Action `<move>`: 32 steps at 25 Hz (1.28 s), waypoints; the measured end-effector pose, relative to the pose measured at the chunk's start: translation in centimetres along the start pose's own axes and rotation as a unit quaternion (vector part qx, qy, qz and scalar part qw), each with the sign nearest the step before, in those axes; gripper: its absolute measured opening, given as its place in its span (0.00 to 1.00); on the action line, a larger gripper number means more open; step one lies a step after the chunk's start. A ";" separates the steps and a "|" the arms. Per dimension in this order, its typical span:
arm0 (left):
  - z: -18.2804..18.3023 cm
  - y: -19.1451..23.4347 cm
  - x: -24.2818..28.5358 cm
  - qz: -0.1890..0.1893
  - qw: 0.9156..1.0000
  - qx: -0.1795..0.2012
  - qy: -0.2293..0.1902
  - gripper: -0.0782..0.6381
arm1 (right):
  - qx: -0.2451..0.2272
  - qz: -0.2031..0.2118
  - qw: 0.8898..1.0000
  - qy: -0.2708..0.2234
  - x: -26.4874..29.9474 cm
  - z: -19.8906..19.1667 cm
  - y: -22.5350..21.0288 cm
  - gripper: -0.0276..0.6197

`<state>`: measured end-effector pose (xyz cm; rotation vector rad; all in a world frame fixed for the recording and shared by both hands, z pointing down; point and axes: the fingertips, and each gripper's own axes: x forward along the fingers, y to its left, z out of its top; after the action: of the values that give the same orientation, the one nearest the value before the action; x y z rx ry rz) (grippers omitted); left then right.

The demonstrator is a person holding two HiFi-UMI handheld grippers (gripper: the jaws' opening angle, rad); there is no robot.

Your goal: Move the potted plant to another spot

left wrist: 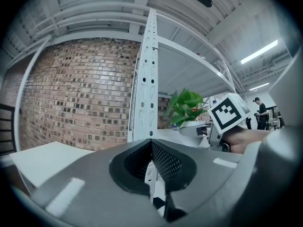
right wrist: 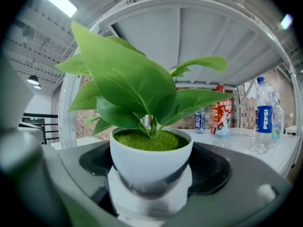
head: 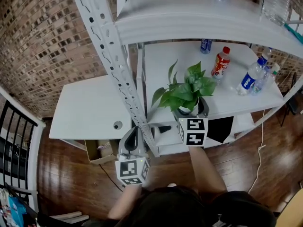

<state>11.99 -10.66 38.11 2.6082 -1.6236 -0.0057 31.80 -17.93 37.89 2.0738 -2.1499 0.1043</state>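
The potted plant (head: pixel 185 90) has broad green leaves and a round white pot (right wrist: pixel 150 157). It stands at the front edge of the white middle shelf (head: pixel 165 65). My right gripper (head: pixel 190 110) reaches level onto the shelf, its black pads (right wrist: pixel 210 167) lying against the pot's two sides. My left gripper (head: pixel 134 135) hangs lower left beside the shelf's upright post (head: pixel 118 65), shut with nothing in it; in the left gripper view (left wrist: pixel 151 148) its jaws meet in front of that post. The plant (left wrist: pixel 188 107) and the right gripper's marker cube (left wrist: pixel 229 112) show there at the right.
A red bottle (head: pixel 220 62), a blue-labelled bottle (head: pixel 249 77) and a small blue can (head: pixel 206 45) stand further back on the same shelf. An upper shelf (head: pixel 199 13) overhangs it. A white table (head: pixel 85 108) lies left of the post, a cardboard box (head: pixel 102 150) beneath it. Brick wall behind.
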 end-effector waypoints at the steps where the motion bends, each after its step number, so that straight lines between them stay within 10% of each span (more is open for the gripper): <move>1: -0.1 0.1 -0.1 0.000 1.000 -0.001 0.002 0.13 | 0.000 0.003 1.000 -0.003 -0.9 0.1 0.3 0.78; 17: -2.3 4.9 -5.5 0.024 1.000 -0.010 0.007 0.13 | -0.012 0.120 0.993 0.002 -13.6 -2.2 13.3 0.78; 32: -2.3 23.5 -10.6 0.130 0.991 -0.008 0.015 0.13 | -0.022 0.235 0.972 -0.014 -3.2 -2.2 33.7 0.78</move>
<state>-13.63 -11.35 41.44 2.3522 -1.9294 0.0339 -1.54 -13.06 41.44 1.5099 -2.5907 0.0776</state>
